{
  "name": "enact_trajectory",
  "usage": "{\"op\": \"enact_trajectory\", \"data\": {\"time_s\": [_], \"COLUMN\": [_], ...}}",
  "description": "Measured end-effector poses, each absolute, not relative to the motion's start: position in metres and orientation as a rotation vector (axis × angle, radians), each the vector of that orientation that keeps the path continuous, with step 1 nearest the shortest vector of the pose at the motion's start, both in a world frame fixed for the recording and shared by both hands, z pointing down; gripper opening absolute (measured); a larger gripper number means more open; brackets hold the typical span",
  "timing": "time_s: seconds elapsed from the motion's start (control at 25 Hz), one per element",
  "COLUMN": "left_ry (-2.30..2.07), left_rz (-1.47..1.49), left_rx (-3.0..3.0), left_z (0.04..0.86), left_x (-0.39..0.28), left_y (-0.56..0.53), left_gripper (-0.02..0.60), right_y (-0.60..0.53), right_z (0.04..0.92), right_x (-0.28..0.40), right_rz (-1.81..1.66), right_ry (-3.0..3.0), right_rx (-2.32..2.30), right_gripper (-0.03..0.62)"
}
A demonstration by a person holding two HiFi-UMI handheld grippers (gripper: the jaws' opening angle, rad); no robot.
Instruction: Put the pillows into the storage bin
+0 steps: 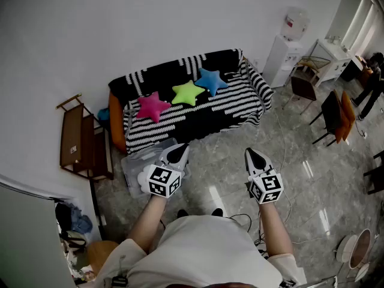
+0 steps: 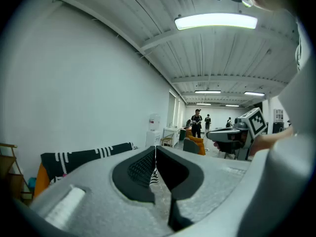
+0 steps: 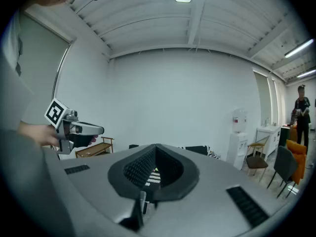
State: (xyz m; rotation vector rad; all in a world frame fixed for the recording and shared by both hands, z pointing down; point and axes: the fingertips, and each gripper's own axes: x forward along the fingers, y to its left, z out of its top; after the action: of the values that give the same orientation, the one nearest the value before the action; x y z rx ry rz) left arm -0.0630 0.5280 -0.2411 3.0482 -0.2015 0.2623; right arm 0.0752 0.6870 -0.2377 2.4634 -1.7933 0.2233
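Three star pillows lie in a row on the black-and-white striped sofa (image 1: 198,116): a pink one (image 1: 152,107), a green one (image 1: 188,92) and a blue one (image 1: 211,80). On the floor in front of the sofa's left end stands a clear storage bin (image 1: 133,168), partly hidden by my left gripper (image 1: 180,149). My right gripper (image 1: 253,154) hovers over the tiled floor to its right. Both point toward the sofa, well short of it. The jaws of my left gripper (image 2: 155,150) and right gripper (image 3: 156,147) meet at the tips with nothing between them.
A wooden rack (image 1: 83,140) stands left of the sofa. A water dispenser (image 1: 287,45), a white desk (image 1: 331,54) and dark chairs (image 1: 332,116) are at the right. Cables (image 1: 240,218) lie on the floor by my feet. People (image 2: 196,122) stand far down the room.
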Motion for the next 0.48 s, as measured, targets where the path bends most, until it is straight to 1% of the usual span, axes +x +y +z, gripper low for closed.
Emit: {"op": "enact_trajectory", "data": {"time_s": [0.48], "left_ry": [-0.220], "left_rz": [0.300], "left_rx": [3.031], "left_z": [-0.233], "left_x": [-0.056], "left_y": [0.541], "left_gripper": [0.019], "right_y": [0.697], "right_z": [-0.236], "right_x": [0.084], "right_rz": [0.236], "right_ry": [-1.811], "right_rx": [2.467], "right_gripper": [0.002]}}
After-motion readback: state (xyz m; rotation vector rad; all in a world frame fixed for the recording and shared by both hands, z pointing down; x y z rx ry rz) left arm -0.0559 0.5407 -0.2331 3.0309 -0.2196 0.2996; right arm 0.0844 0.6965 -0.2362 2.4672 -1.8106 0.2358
